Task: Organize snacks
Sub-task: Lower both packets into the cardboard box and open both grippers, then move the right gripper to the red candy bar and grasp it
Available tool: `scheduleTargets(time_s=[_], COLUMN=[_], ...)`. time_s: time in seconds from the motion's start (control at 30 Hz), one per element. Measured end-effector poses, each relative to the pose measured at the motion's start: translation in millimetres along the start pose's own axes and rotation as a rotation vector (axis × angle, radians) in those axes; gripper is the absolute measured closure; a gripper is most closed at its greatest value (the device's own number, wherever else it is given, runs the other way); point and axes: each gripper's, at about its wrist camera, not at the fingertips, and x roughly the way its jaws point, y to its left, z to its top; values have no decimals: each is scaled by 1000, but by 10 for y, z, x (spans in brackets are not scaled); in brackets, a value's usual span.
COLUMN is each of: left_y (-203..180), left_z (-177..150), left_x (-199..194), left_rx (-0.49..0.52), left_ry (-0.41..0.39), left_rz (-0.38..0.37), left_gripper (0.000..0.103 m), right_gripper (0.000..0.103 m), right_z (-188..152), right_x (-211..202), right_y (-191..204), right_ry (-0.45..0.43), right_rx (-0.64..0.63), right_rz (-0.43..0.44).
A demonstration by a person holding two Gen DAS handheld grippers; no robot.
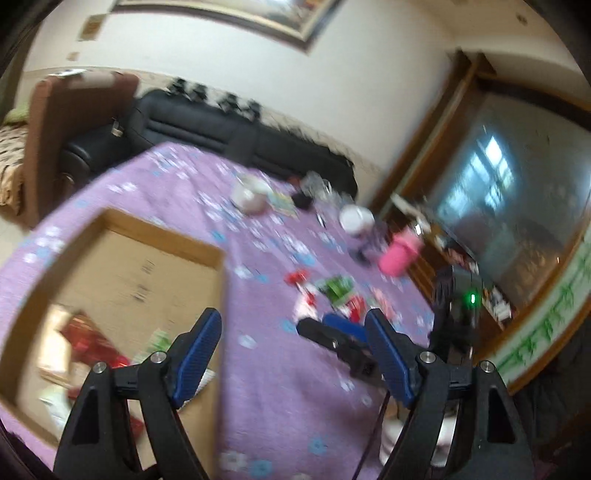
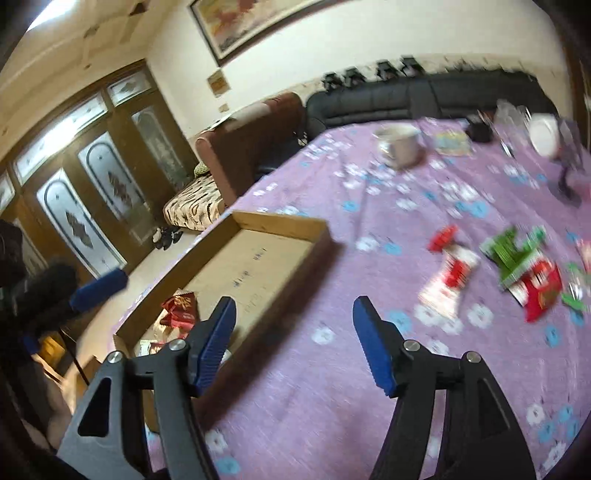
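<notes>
Both our left gripper (image 1: 291, 354) and right gripper (image 2: 293, 341) hang spread and empty. Loose red and green snack packets (image 2: 517, 269) lie right of the shallow cardboard box (image 2: 280, 221); hasty reaching risks scattering them.

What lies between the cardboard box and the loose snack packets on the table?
In the right wrist view, only bare purple tablecloth separates the cardboard box from the snack packets.

Cream walls. Framed painting (image 2: 255, 26) hung high. Black leather sofa (image 2: 406, 94) along the wall, brown armchair (image 2: 251, 147) beside it. Wooden doors (image 2: 92, 184) with frosted glass panels, daylight through them. Pale floor (image 2: 147, 266), shoes (image 2: 168, 236) near doors.
</notes>
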Motion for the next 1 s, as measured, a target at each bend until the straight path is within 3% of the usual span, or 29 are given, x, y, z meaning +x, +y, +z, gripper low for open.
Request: scheduleTargets(time_s=[0.3,0.73,1.0], left_y=[-462,-690,-637], left_z=[-285,-671,-792], left_x=[519,1073,1271], left_rx=[71,137,117], left_ry=[153,299,353], left_rz=[-54,13,14], left_gripper=[23,23,23], right_gripper=[36,36,36], right_z=[-89,-118,43], right_x=[-411,-1146,-1072], right_y=[-861,-1924,-2050], right_ry=[-4,-122,-81], right_rx=[124,292,268], right_rz=[-95,-223,-248])
